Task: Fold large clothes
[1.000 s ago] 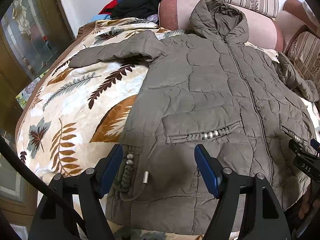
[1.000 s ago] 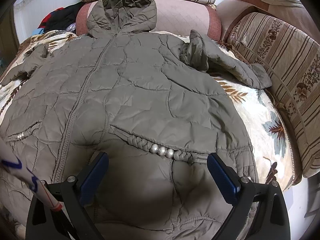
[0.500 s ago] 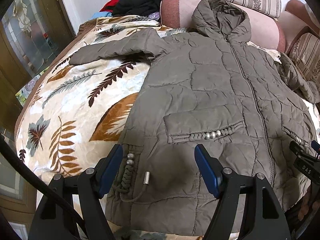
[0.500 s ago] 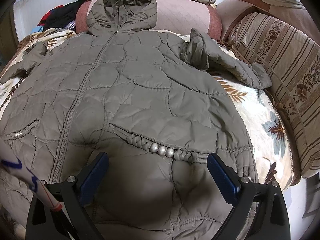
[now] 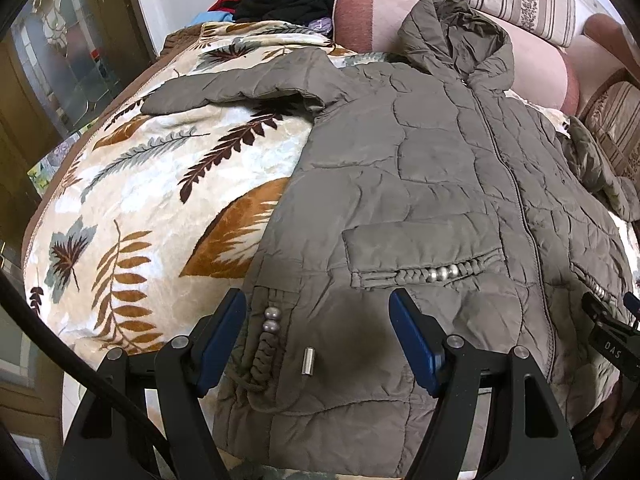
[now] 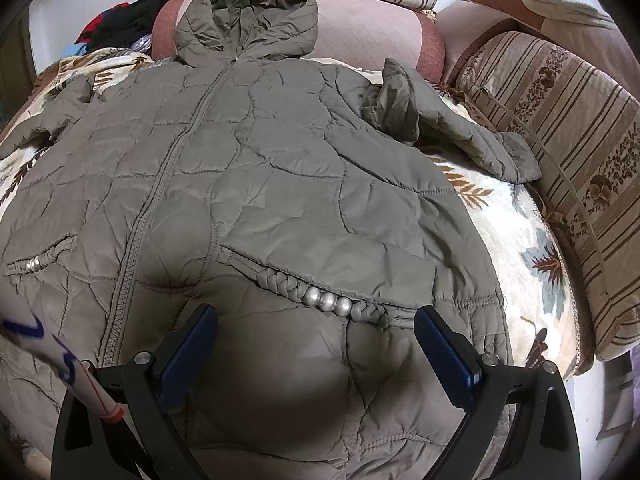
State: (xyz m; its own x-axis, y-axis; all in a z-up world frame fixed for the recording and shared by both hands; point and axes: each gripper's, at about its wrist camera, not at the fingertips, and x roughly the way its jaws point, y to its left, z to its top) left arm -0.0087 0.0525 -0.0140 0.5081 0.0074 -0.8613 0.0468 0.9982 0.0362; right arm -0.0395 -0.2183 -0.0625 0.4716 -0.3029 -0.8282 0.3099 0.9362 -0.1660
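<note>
An olive quilted hooded jacket (image 5: pixel 432 176) (image 6: pixel 256 168) lies spread face up, zipped, on a leaf-patterned blanket (image 5: pixel 132 200). Its hood rests against a pink cushion. One sleeve (image 5: pixel 236 80) stretches out flat to the left; the other sleeve (image 6: pixel 460 128) lies crumpled at the right. My left gripper (image 5: pixel 318 322) hovers open over the jacket's lower left hem, near a braided drawcord with metal beads (image 5: pixel 270 320). Above the lower right front, below the beaded pocket (image 6: pixel 328 300), my right gripper (image 6: pixel 316 336) is open. Nothing is between either pair of fingers.
A striped sofa back (image 6: pixel 560 128) runs along the right and rear. A pile of red and black clothes (image 5: pixel 280 0) lies at the far left corner. A glass-panelled door (image 5: pixel 60 60) stands left of the blanket. The right gripper's edge (image 5: pixel 612 340) shows in the left view.
</note>
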